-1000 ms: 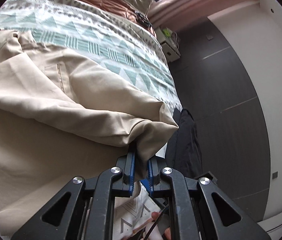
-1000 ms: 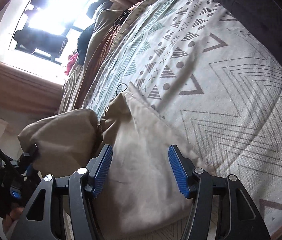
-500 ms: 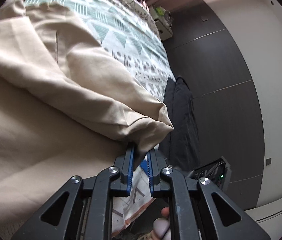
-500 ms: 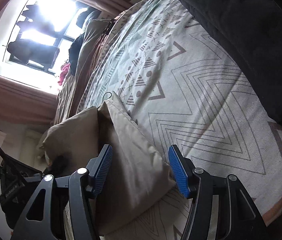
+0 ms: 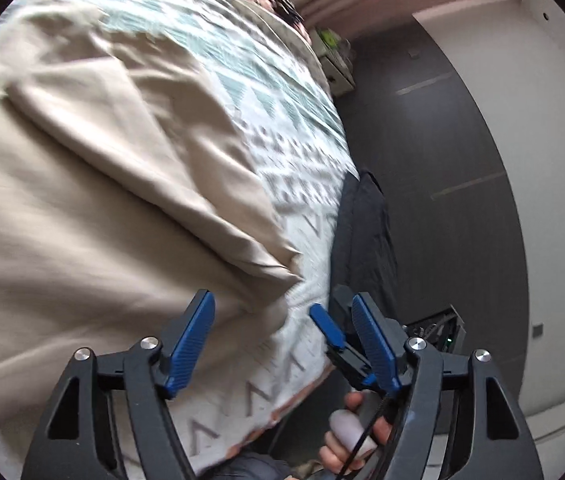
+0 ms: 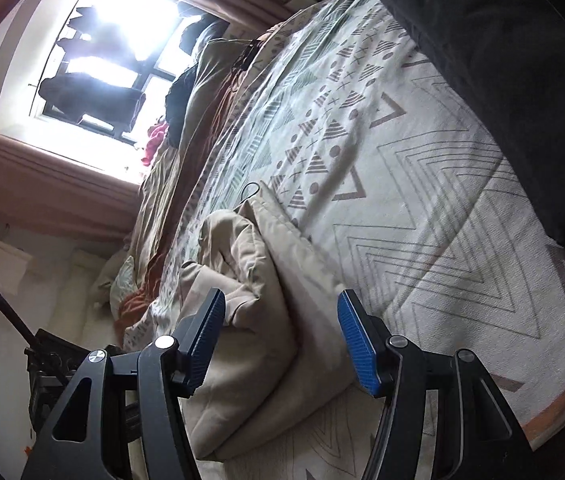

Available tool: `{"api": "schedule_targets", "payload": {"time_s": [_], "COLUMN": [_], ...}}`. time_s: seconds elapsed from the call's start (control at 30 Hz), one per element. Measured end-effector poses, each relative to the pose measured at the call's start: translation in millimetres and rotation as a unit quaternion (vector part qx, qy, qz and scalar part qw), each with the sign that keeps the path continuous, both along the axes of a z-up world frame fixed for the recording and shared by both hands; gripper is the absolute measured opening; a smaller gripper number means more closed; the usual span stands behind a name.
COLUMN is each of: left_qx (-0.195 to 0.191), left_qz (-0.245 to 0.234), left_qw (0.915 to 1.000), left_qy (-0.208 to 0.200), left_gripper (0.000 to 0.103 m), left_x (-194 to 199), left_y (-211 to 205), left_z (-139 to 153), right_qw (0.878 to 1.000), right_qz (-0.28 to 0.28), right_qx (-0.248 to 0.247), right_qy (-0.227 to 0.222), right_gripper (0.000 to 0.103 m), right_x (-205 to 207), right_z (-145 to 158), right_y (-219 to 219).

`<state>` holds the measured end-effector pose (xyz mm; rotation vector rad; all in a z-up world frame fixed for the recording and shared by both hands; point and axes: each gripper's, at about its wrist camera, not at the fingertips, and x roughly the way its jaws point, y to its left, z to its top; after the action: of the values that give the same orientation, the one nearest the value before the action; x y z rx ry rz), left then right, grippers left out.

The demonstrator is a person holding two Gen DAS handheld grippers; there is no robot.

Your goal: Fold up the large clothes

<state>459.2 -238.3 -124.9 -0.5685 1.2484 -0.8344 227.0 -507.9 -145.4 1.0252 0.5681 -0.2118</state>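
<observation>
A large beige garment point(image 5: 102, 184) lies folded over itself on the patterned bedspread point(image 5: 282, 128); it also shows in the right wrist view point(image 6: 266, 304) as a thick folded pile. My left gripper point(image 5: 282, 332) is open and empty just above the garment's folded corner near the bed's edge. My right gripper point(image 6: 282, 340) is open and empty, its fingers on either side of the folded pile's near end. The right gripper's blue pads point(image 5: 328, 326) show in the left wrist view, close beside the left gripper.
A dark blanket point(image 6: 502, 64) lies along the bed's side. Rumpled brown and beige bedding point(image 6: 186, 184) sits by the bright window point(image 6: 94, 52). Dark floor point(image 5: 442, 160) and a small nightstand point(image 5: 334, 64) lie beyond the bed.
My left gripper has opened and let go of the garment's corner, which now lies on the bed. The right gripper stays open over the folded pile.
</observation>
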Motion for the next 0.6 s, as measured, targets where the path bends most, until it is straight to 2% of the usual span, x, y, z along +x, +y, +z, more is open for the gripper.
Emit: {"api": "schedule_targets", "payload": {"time_s": [0.1, 0.2, 0.43, 0.5, 0.6], "left_qx": [0.022, 0.044, 0.095, 0.110, 0.115], "left_qz": [0.040, 0.082, 0.164, 0.178, 0.182], "left_qw": [0.9988, 0.9954, 0.9818, 0.9776, 0.9766], "left_qy": [-0.015, -0.025, -0.018, -0.020, -0.004], "left_gripper": [0.072, 0.072, 0.072, 0.072, 0.072], "left_x": [-1.5, -5.0, -10.3, -13.0, -13.9], "left_y": [33.5, 68.5, 128.9, 137.9, 155.1], "left_z": [-0.5, -4.4, -30.6, -39.3, -56.2], "right_qw": [1.000, 0.999, 0.998, 0.996, 0.994], "right_qz": [0.019, 0.021, 0.026, 0.038, 0.049], "right_qx": [-0.005, -0.030, -0.048, -0.058, -0.077], "right_qy": [-0.001, 0.011, 0.040, 0.048, 0.056], "right_gripper": [0.057, 0.057, 0.057, 0.057, 0.057], "right_x": [12.9, 25.5, 55.7, 62.2, 71.6], "right_z": [-5.2, -11.2, -23.6, -21.9, -20.5], "right_y": [8.9, 16.0, 23.4, 29.3, 33.0]}}
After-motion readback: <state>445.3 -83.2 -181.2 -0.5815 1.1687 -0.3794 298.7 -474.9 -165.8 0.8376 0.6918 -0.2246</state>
